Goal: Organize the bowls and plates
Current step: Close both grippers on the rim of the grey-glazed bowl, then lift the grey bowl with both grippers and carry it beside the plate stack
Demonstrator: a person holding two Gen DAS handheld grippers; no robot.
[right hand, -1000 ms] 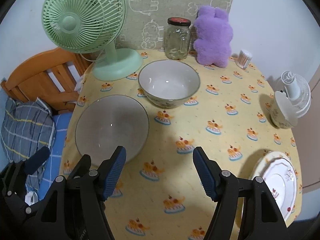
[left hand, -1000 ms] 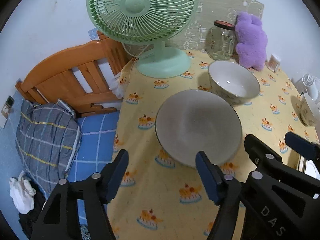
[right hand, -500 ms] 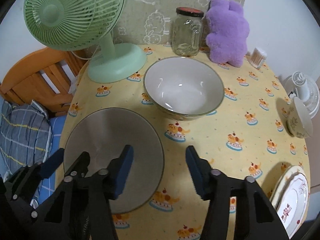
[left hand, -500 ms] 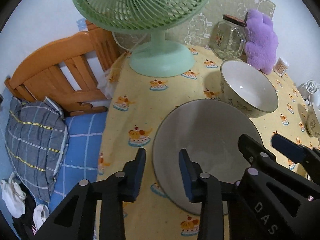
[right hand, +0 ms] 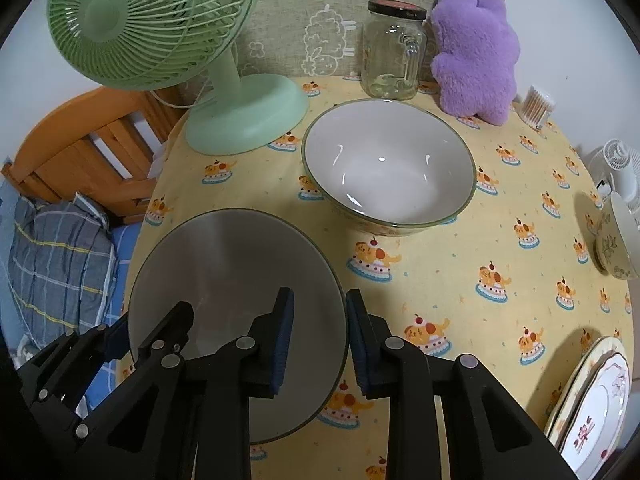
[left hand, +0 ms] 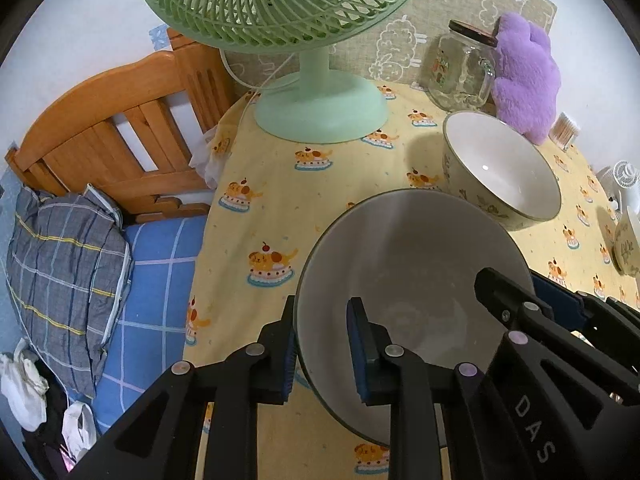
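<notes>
We start from the grey bowl (right hand: 224, 280), which sits near the table's left edge, on the bed side, with the larger white bowl (right hand: 390, 168) just beyond it toward the jar (right hand: 394, 54). Both grippers straddle its rim from opposite sides. The left gripper (left hand: 322, 346) has one finger outside the wall and one inside the basin on the bed-side rim; the right gripper (right hand: 318, 340) does the same on the rim facing the middle of the table. Both pairs of jaws are narrowed around the rim, yet we cannot tell from either wrist view whether the pads actually press the wall, so we would not call it gripped. A round bowl has no long axis, so what matters is that the two holds sit roughly across from each other. A stack of plates (right hand: 592, 400) lies well apart at the right edge, near a small floral bowl (right hand: 614, 248).
</notes>
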